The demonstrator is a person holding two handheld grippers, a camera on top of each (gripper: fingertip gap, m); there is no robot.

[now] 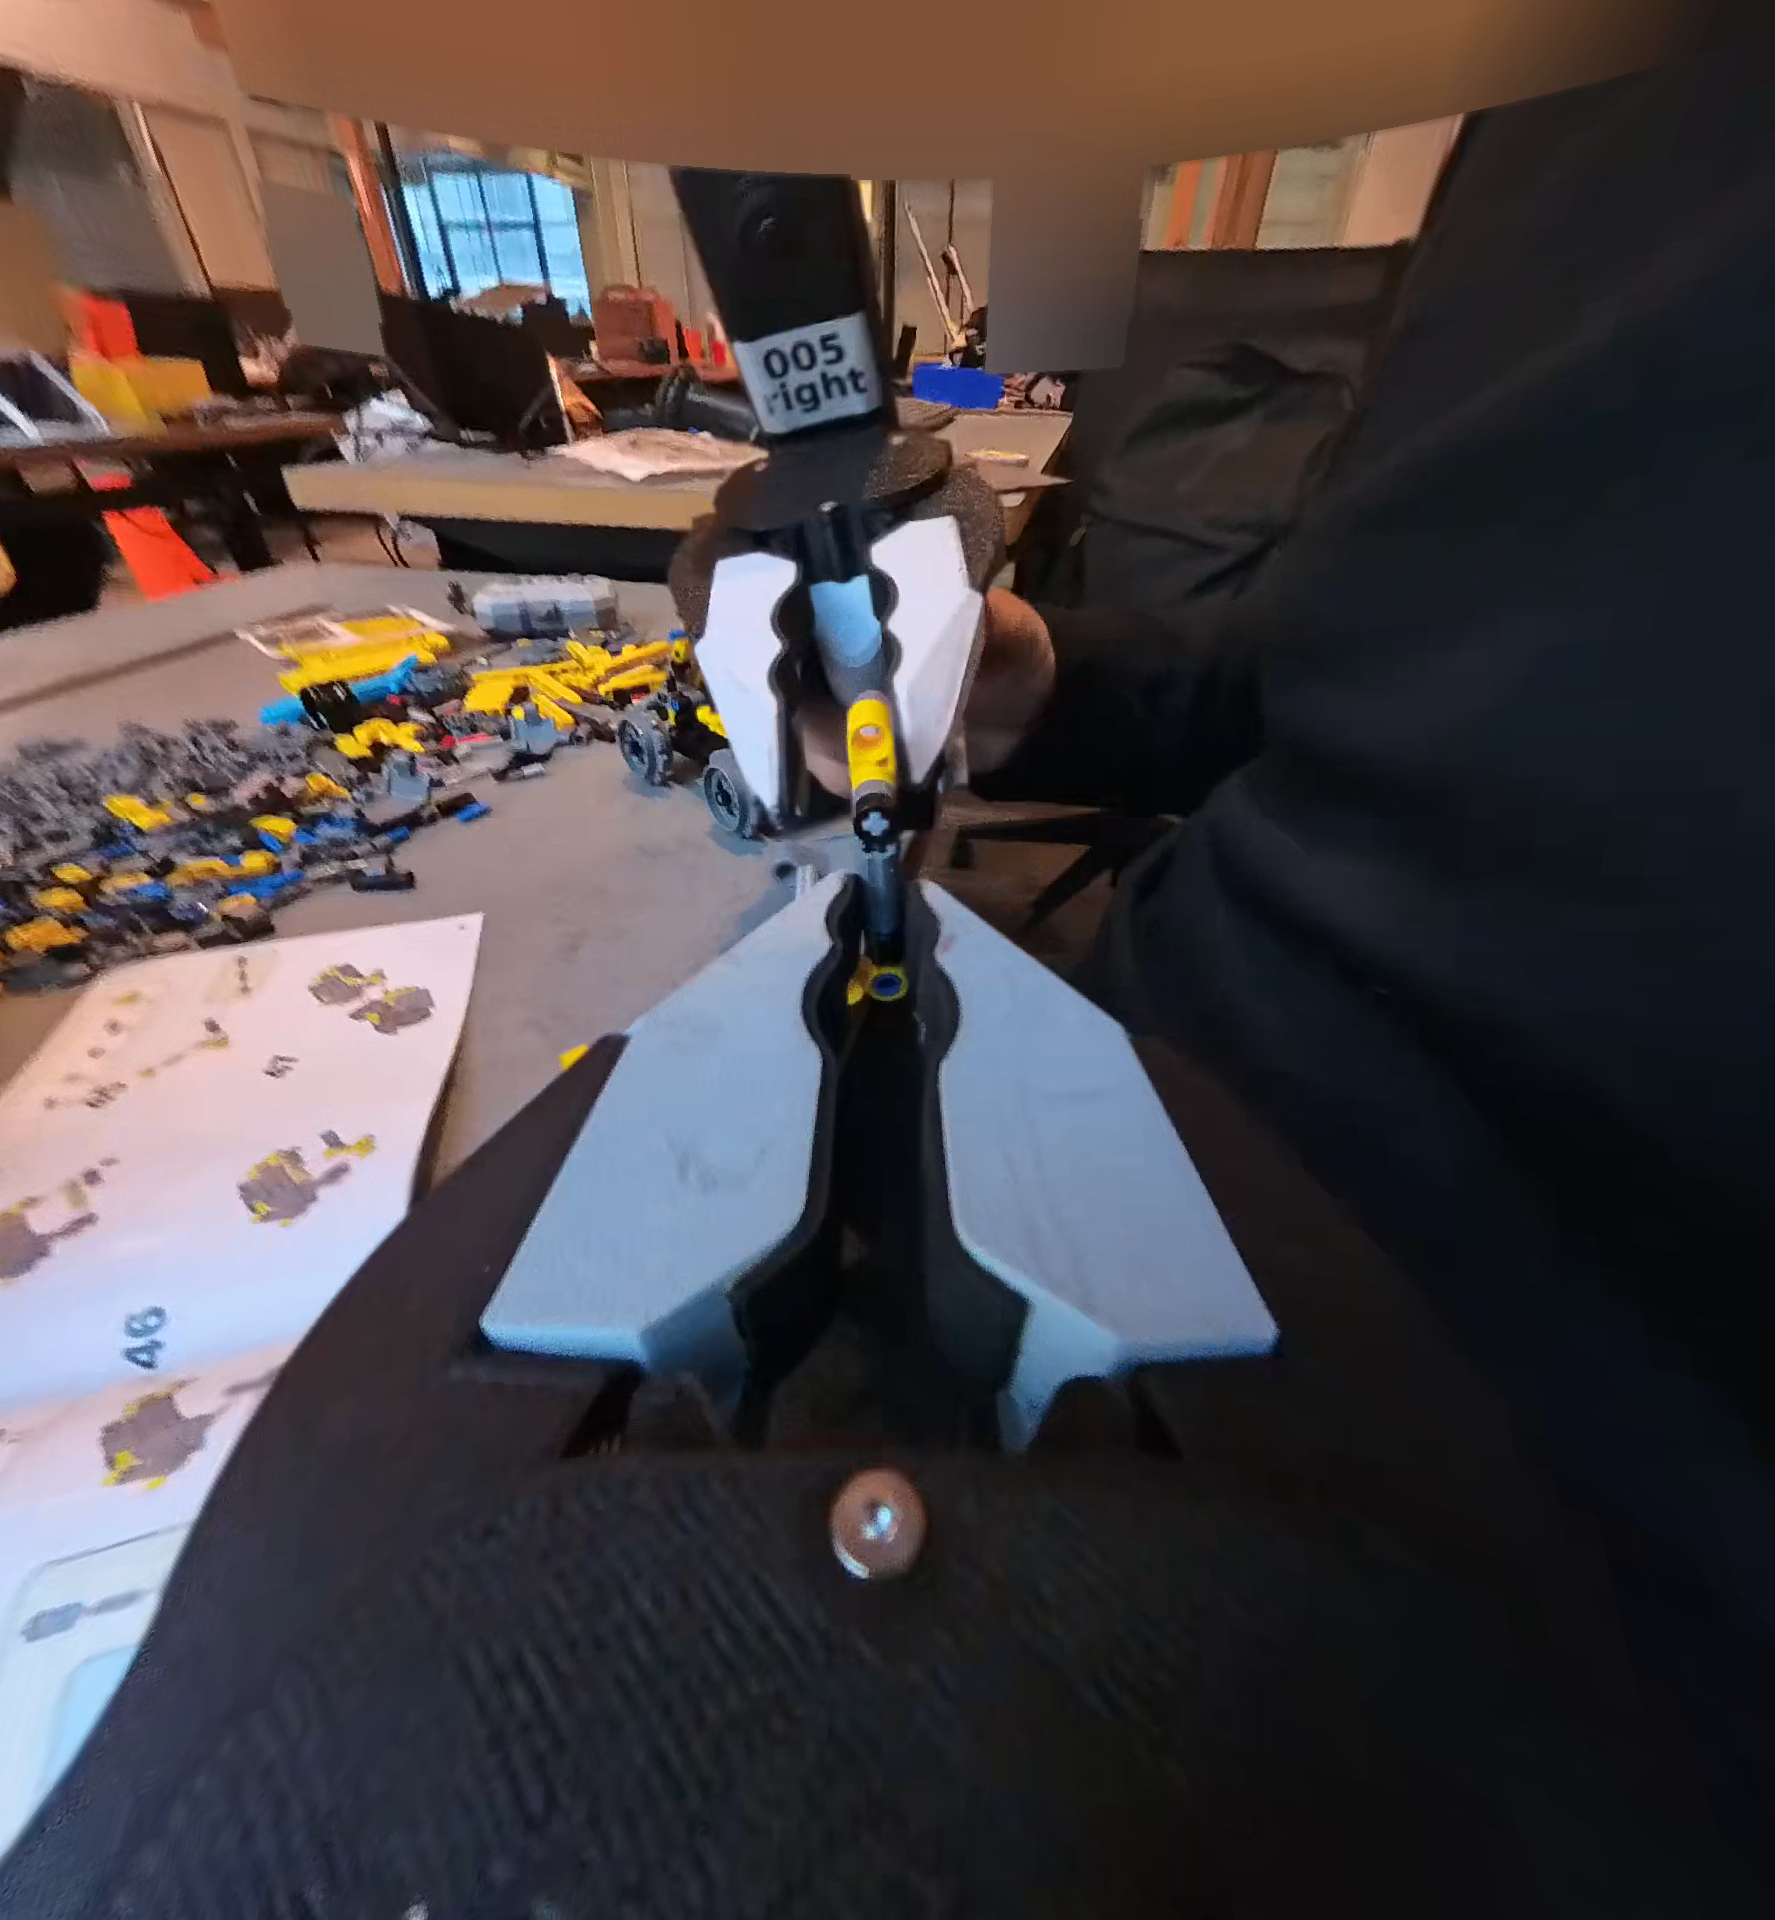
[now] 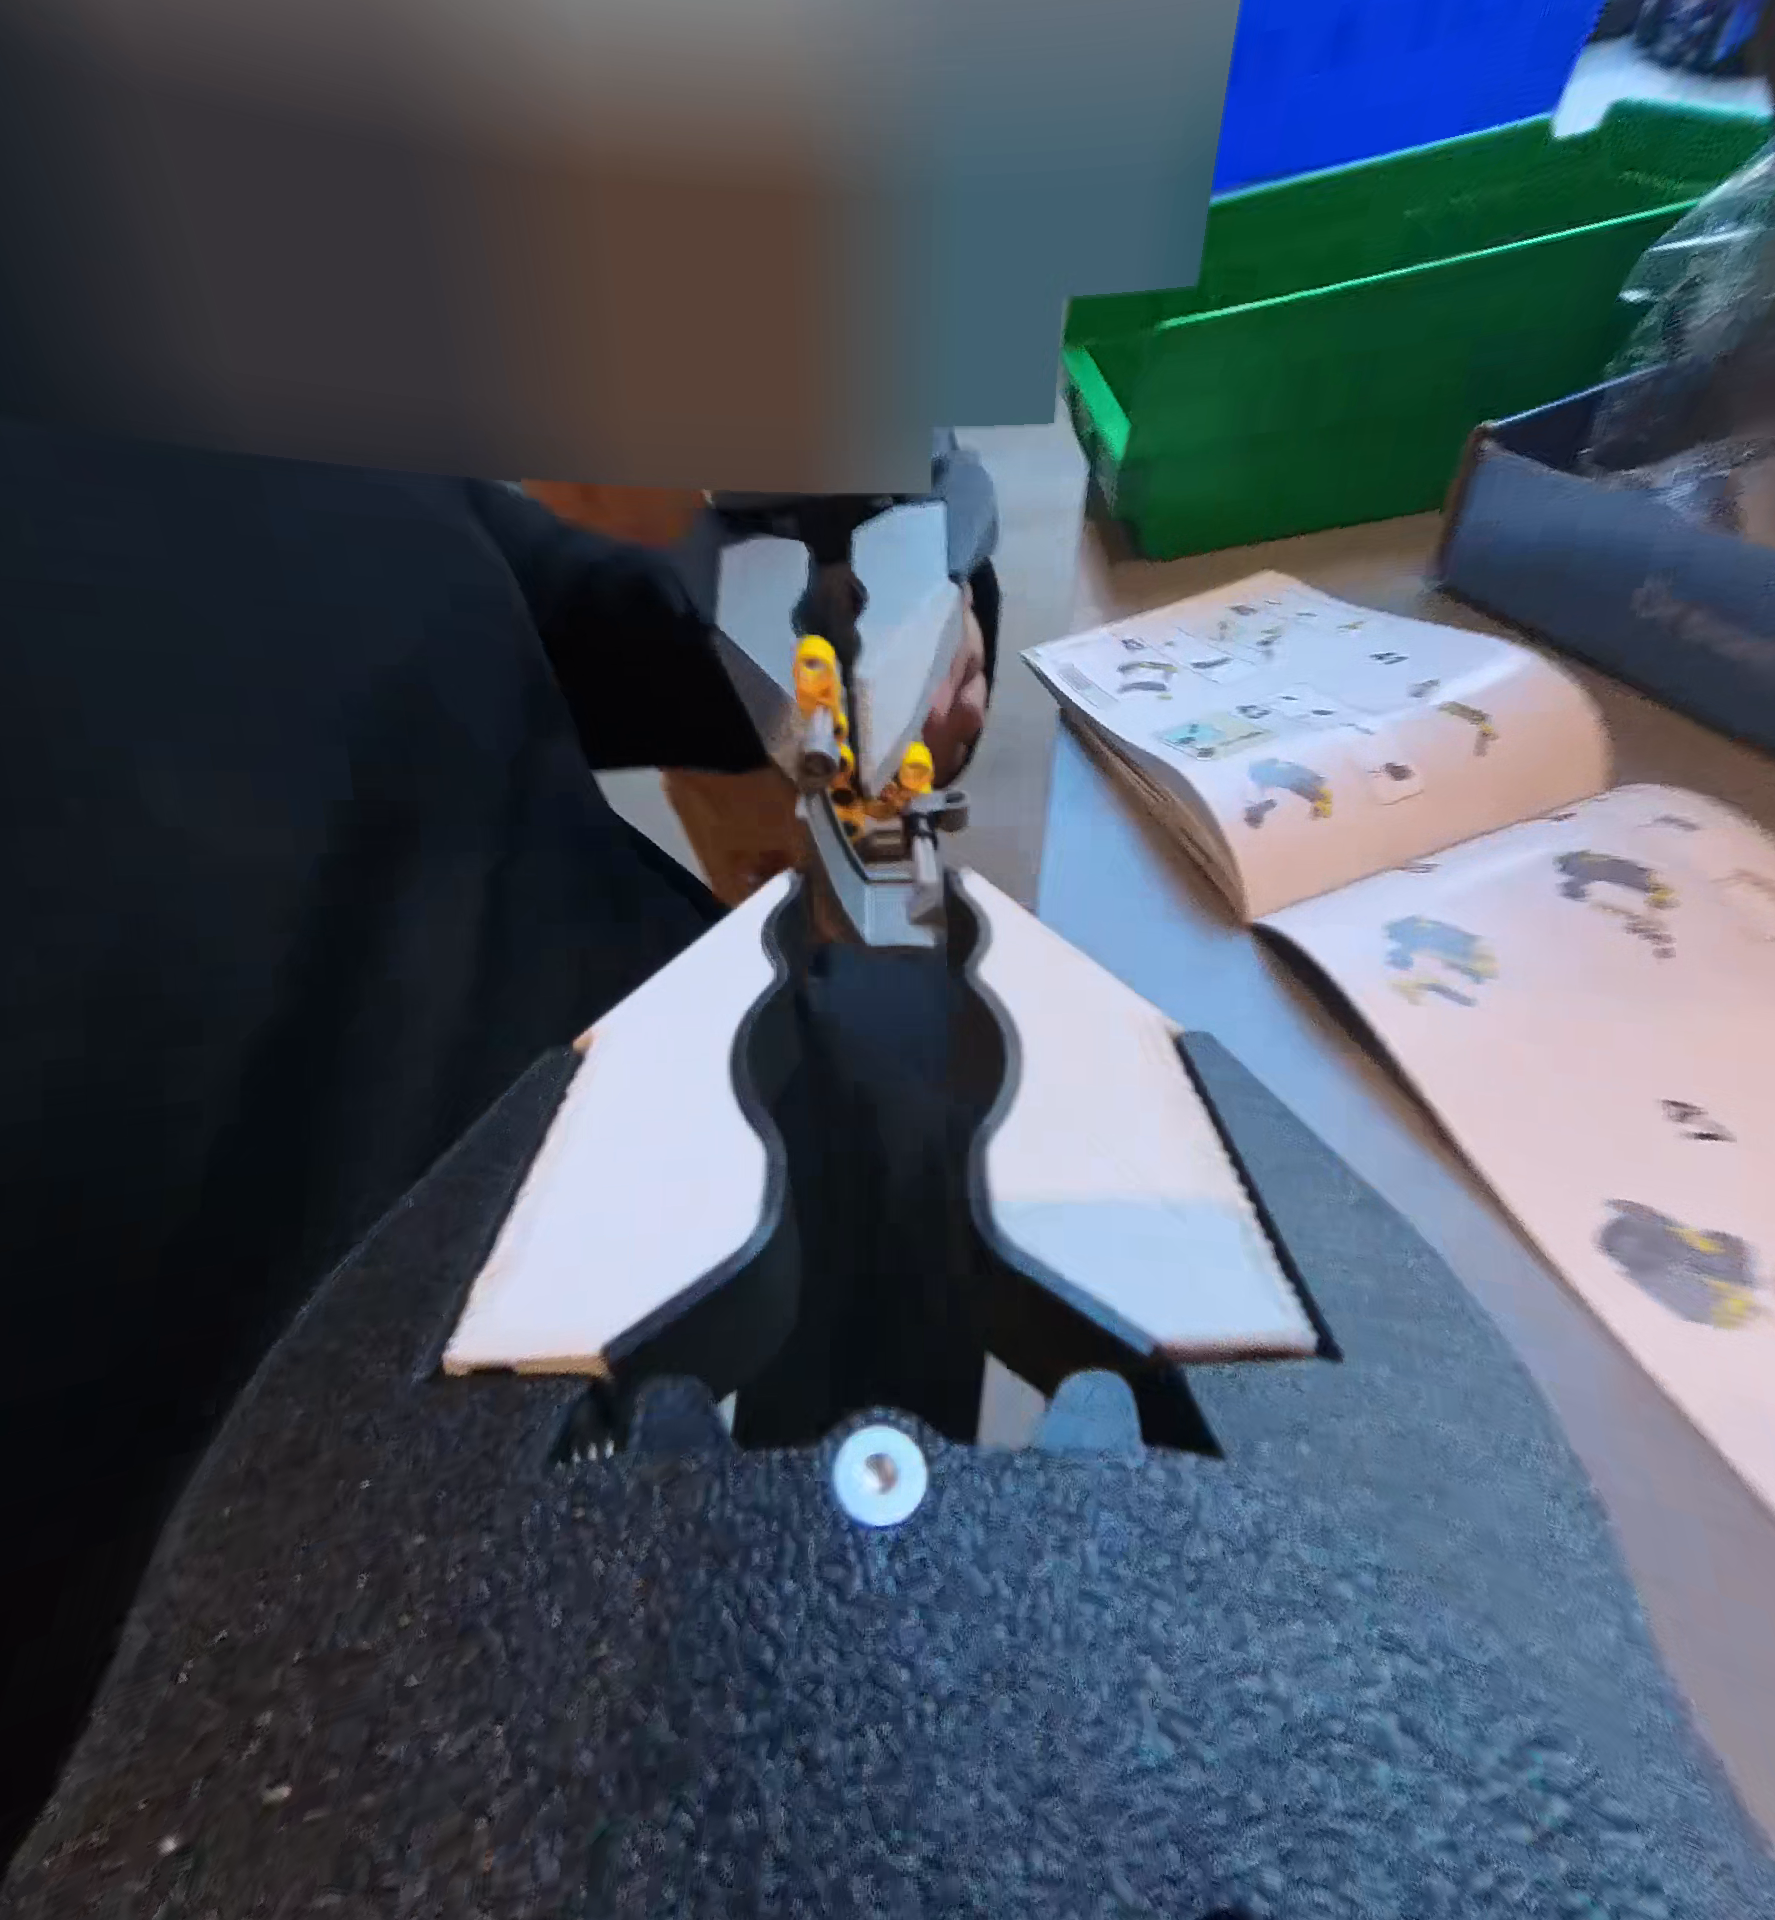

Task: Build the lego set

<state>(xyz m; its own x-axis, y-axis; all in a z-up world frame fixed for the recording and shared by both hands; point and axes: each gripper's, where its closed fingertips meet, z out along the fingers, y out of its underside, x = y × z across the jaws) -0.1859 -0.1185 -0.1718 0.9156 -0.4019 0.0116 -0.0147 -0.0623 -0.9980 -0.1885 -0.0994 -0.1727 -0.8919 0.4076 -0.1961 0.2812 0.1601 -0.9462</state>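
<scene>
Jaws of left gripper (image 1: 881, 914) and right gripper (image 2: 867, 894) face tip to tip — each pinching one grey-and-yellow brick assembly (image 2: 867, 831).

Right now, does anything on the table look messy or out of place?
Only the loose building pieces, scattered in unsorted heaps left of the open instruction booklet. The left gripper and right gripper both pinch one small grey-and-yellow assembly.
</scene>
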